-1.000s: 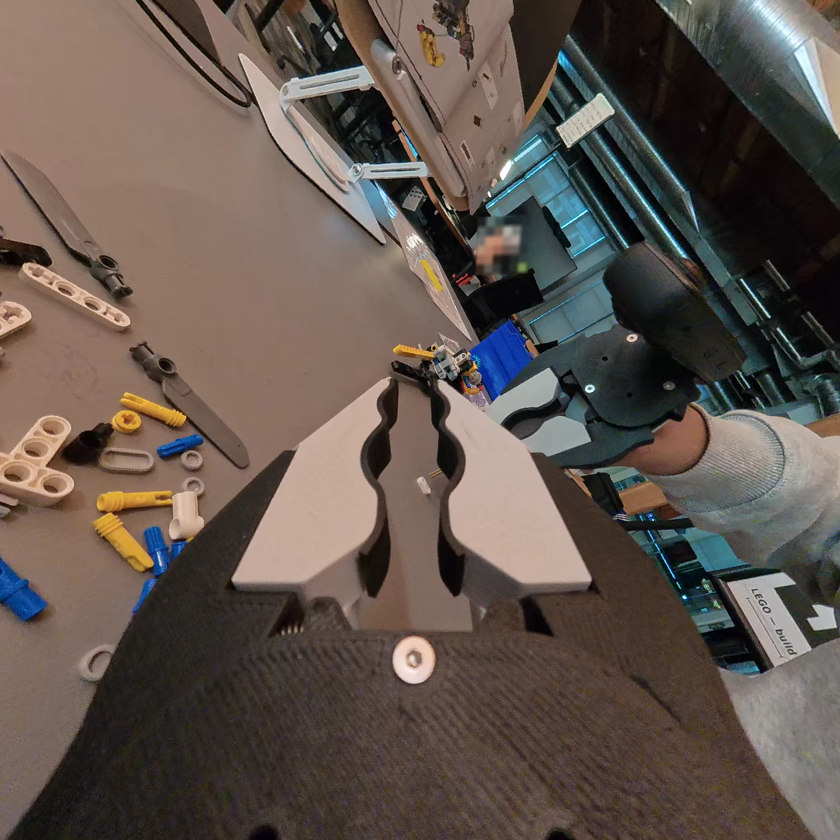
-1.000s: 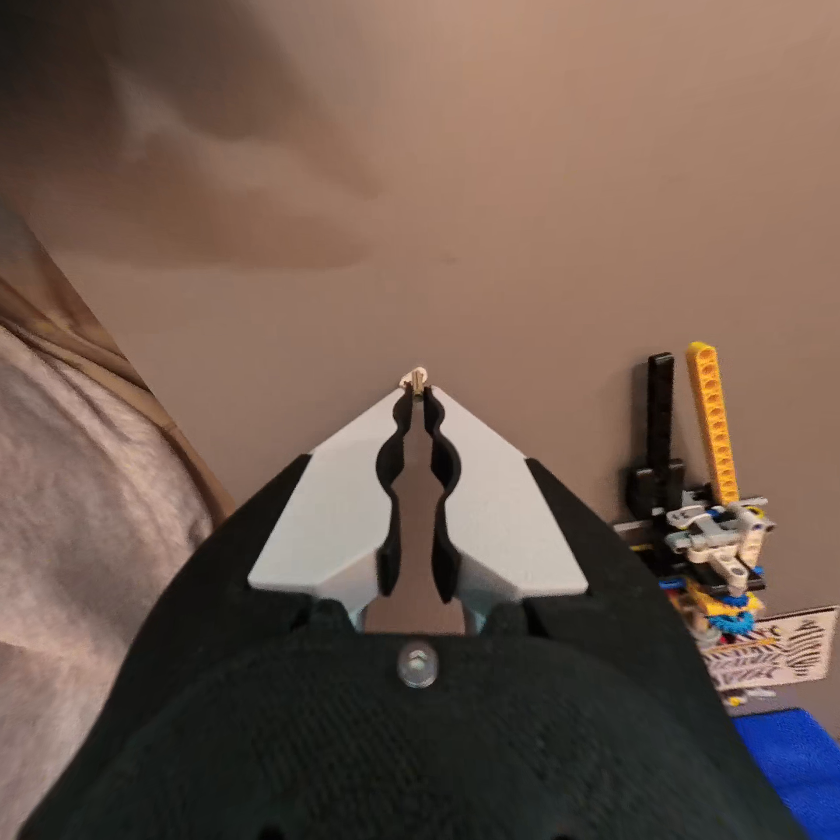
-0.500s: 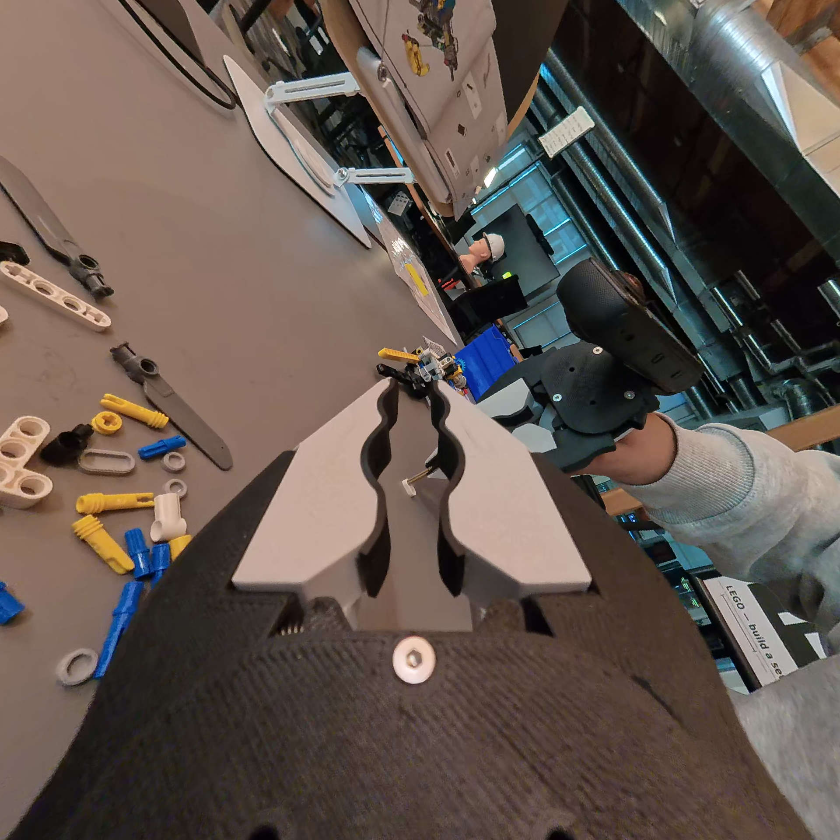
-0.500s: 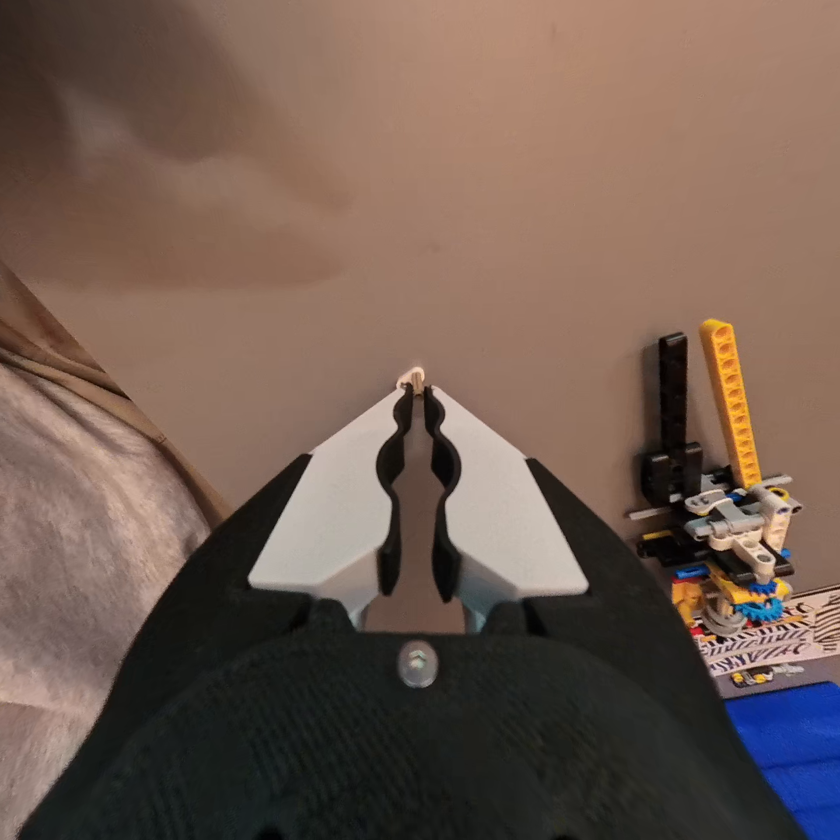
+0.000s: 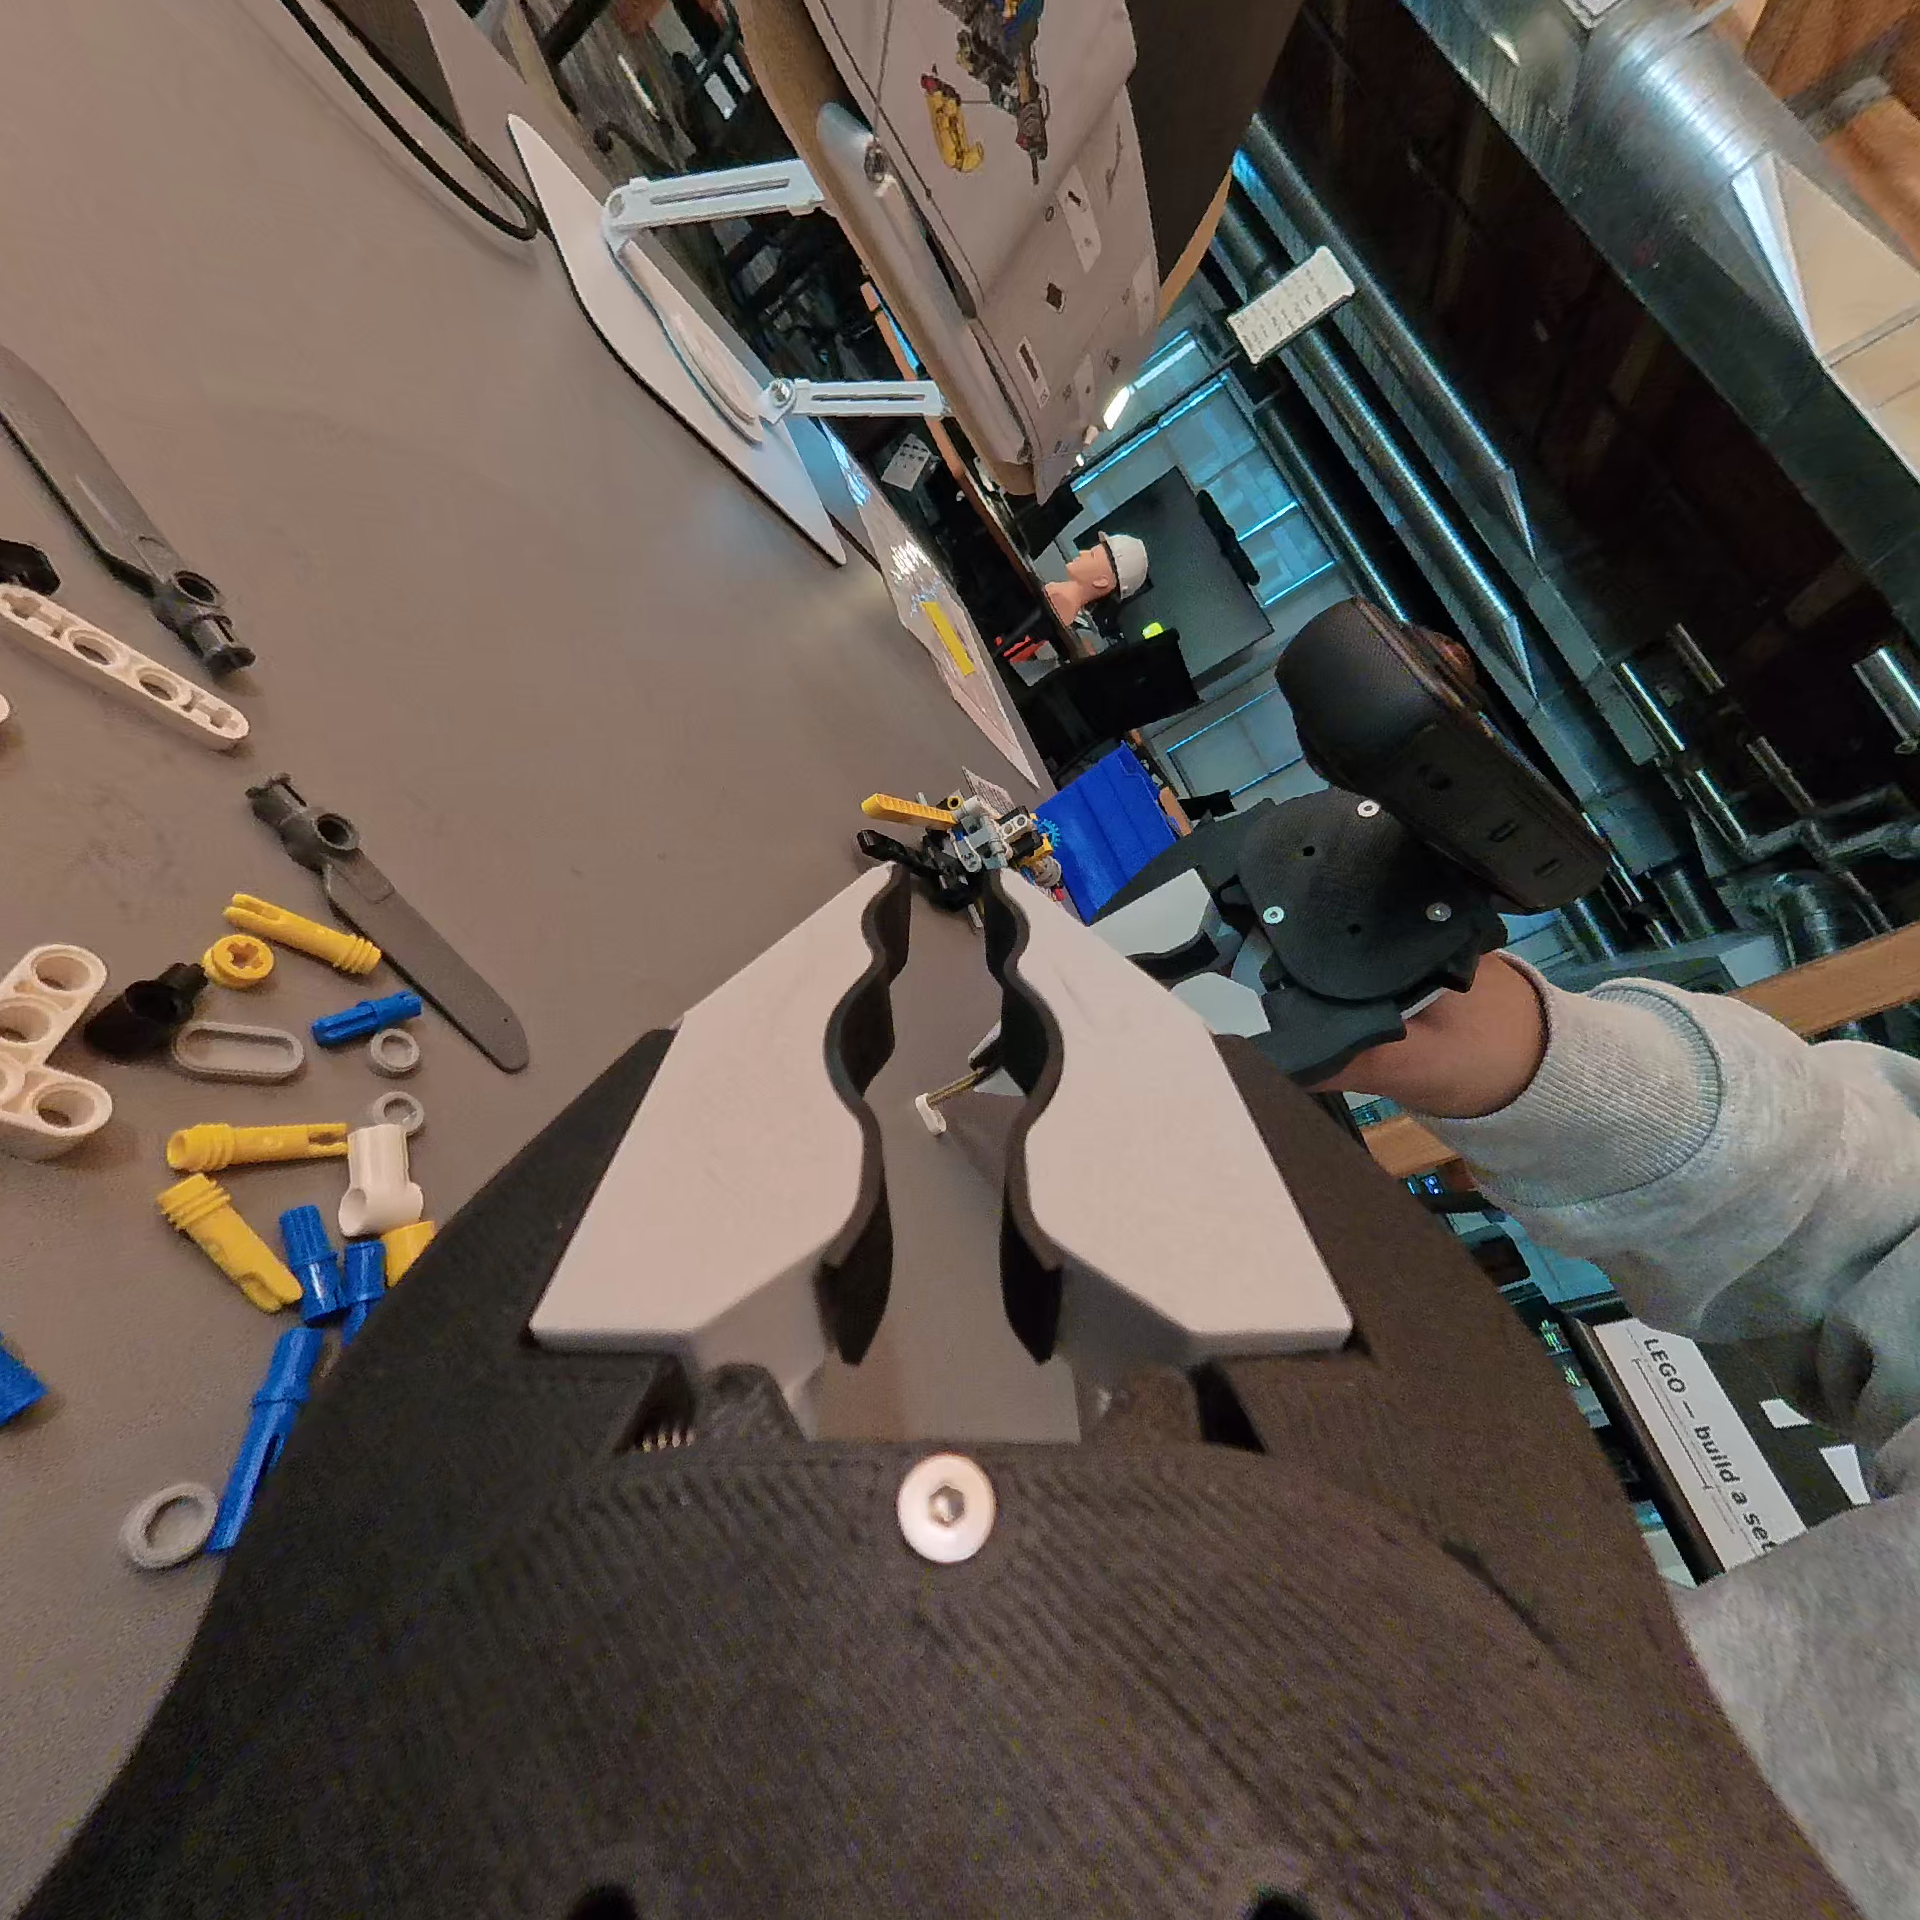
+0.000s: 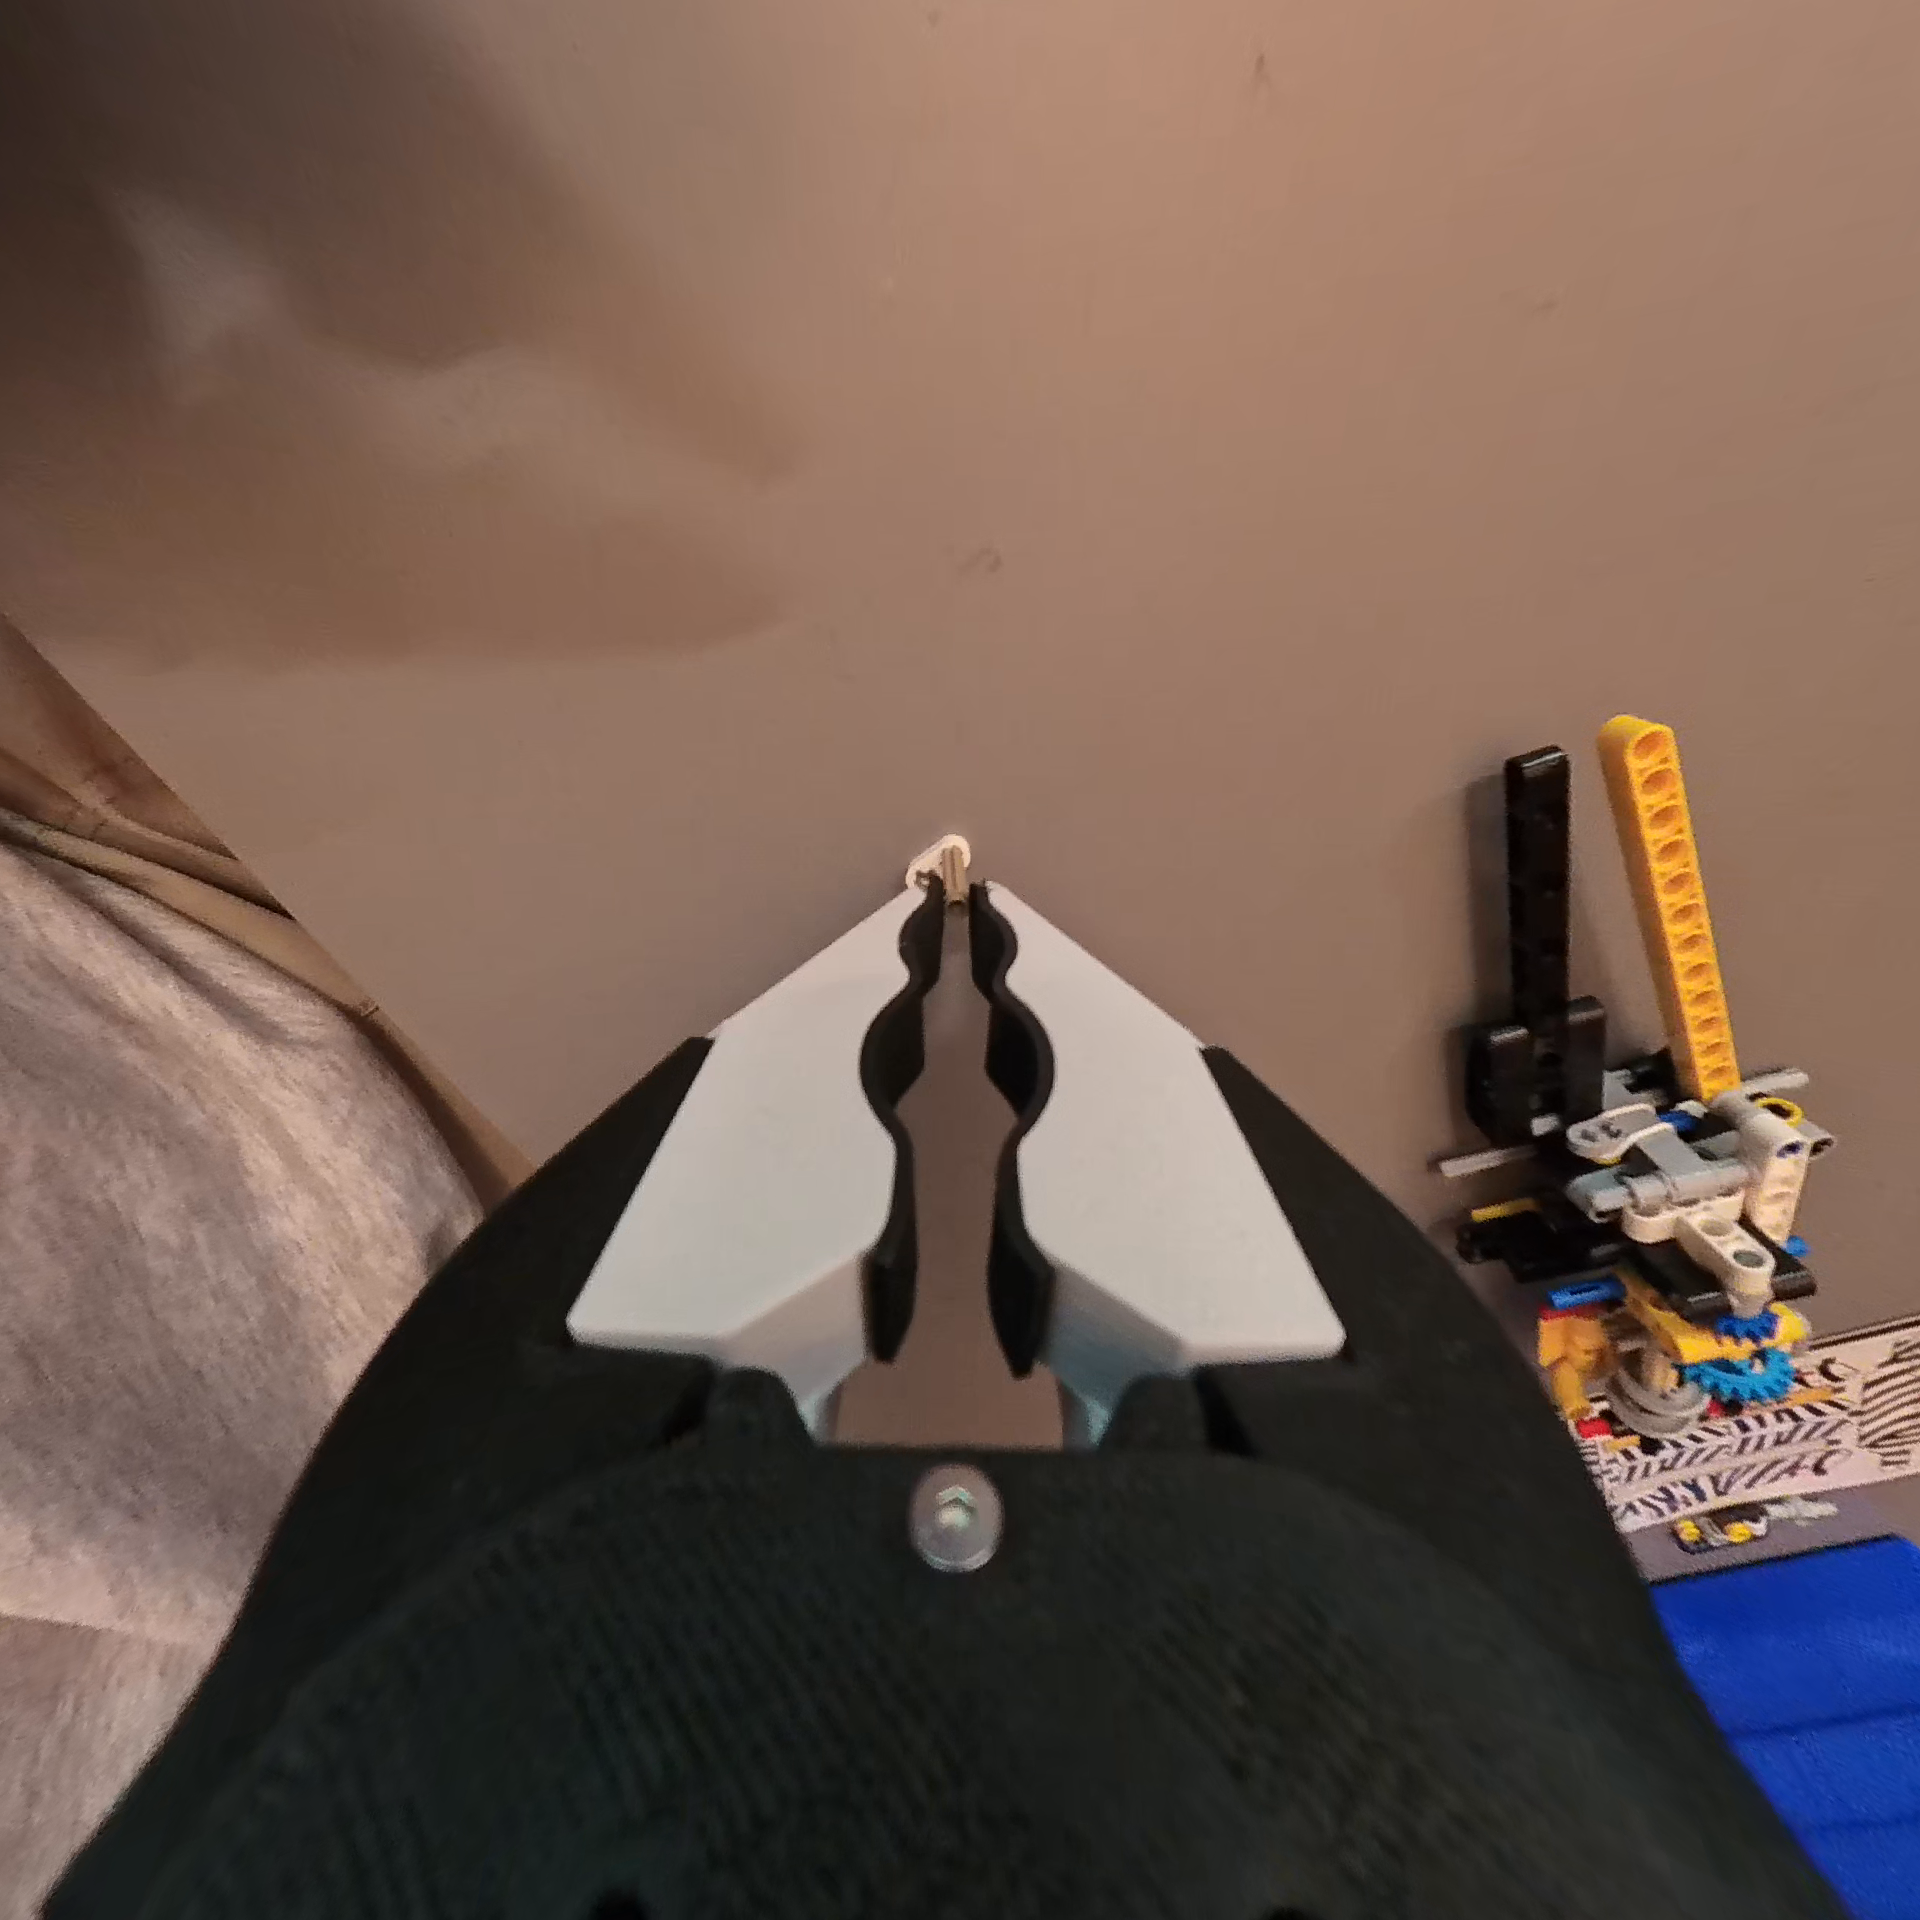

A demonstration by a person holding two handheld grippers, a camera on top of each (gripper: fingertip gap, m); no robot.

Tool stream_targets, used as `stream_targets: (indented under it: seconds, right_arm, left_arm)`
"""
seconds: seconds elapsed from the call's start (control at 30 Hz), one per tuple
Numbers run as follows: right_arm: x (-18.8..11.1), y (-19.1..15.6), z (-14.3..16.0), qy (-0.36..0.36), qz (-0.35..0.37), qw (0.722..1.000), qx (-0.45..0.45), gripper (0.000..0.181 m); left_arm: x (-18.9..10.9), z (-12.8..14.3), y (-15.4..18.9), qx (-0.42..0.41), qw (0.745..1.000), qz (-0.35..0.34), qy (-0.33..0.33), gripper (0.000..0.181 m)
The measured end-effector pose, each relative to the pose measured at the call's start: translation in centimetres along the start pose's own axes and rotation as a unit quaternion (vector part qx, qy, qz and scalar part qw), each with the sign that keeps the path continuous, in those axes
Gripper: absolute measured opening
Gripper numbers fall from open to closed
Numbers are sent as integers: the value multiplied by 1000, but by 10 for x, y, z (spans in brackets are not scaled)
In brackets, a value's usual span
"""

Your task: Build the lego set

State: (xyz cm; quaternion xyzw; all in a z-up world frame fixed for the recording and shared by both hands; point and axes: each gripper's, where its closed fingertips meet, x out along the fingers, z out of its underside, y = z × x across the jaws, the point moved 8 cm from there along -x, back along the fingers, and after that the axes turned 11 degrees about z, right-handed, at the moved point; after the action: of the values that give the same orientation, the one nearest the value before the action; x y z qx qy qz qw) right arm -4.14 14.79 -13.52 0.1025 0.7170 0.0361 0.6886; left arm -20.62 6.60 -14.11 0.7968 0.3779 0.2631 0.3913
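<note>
My right gripper (image 6: 956, 891) is shut on a small tan pin with a white end (image 6: 948, 864), held above the grey table. In the left wrist view that pin (image 5: 948, 1101) points into the gap between my left fingers. My left gripper (image 5: 943, 883) is open and empty. The part-built lego model (image 6: 1652, 1184), with a yellow beam and a black beam standing up, sits on the table at the right of the right wrist view; it also shows in the left wrist view (image 5: 961, 836), beyond my fingertips. The right gripper's body (image 5: 1340, 914) is right of my left fingers.
Loose lego parts lie at the left: yellow pins (image 5: 255, 1143), blue pins (image 5: 312, 1262), white beams (image 5: 114, 665), grey rings (image 5: 166, 1522), black blades (image 5: 405, 935). A blue bin (image 5: 1101, 831) and a printed sheet (image 6: 1756, 1455) lie by the model. A person's grey sleeve (image 5: 1683, 1174) is at the right. My right fingertips sit around 15 centimetres from my left ones. The left gripper is farther from the part-built lego model (image 6: 1652, 1184), some 25 centimetres, than the right, some 15 centimetres.
The right gripper has carried the pin closer, so the pin now sits between my left fingers. In the right wrist view the model has slid up and to the right. Both jaws are unchanged.
</note>
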Motion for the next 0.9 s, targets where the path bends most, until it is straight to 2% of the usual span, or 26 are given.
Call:
stream_targets:
  seconds: [0.9]
  right_arm:
    - [0,-2,0,-10,8,1000,19,4]
  left_arm:
    - [-1,-1,0,-4,1000,2,3,13]
